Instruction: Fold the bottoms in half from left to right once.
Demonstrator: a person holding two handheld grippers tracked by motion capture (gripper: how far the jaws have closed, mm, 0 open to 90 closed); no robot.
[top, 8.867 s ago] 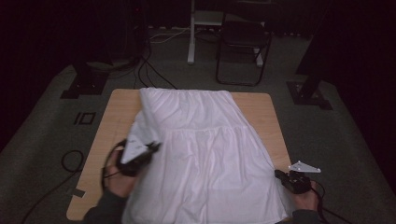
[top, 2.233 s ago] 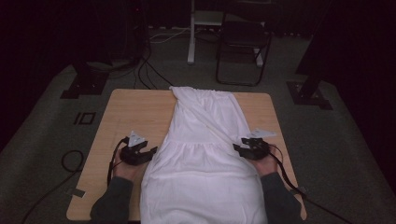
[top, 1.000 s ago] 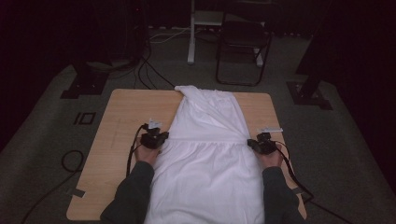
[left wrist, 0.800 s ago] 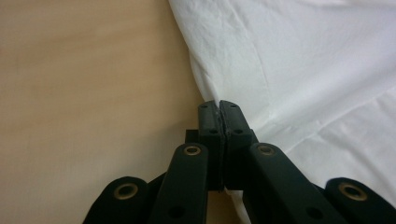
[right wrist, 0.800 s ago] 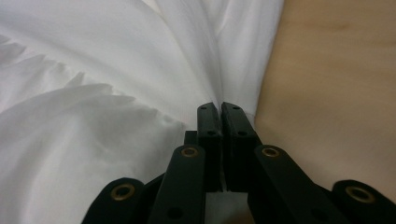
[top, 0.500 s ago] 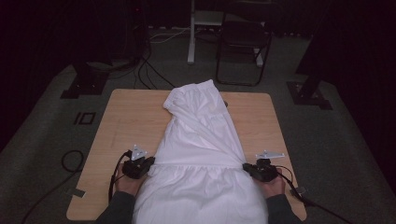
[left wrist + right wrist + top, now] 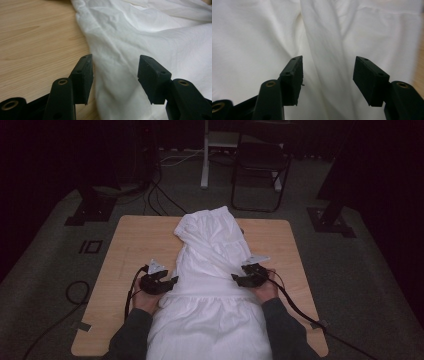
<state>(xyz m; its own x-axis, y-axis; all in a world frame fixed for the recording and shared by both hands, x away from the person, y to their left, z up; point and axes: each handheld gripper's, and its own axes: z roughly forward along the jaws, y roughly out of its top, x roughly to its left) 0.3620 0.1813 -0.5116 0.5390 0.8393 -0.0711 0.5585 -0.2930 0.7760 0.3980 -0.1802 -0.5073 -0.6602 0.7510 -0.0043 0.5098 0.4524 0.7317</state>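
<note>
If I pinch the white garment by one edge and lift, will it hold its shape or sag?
Likely to sag: the white garment lies in soft folds and wrinkles, bunched at its far end, and drapes over the near edge of the wooden table. It probably drags and bunches rather than slides whole. It looks thin, so likely light; both edges pinched together should keep it flatter.

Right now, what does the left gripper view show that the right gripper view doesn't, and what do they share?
In the left gripper view, bare wooden table lies beside the edge of the white garment. In the right gripper view, a long fold runs down the cloth, with just a sliver of wood at the frame's right edge. Both share white fabric beyond open jaws that have just been opening, nothing pinched: left gripper, right gripper.
</note>
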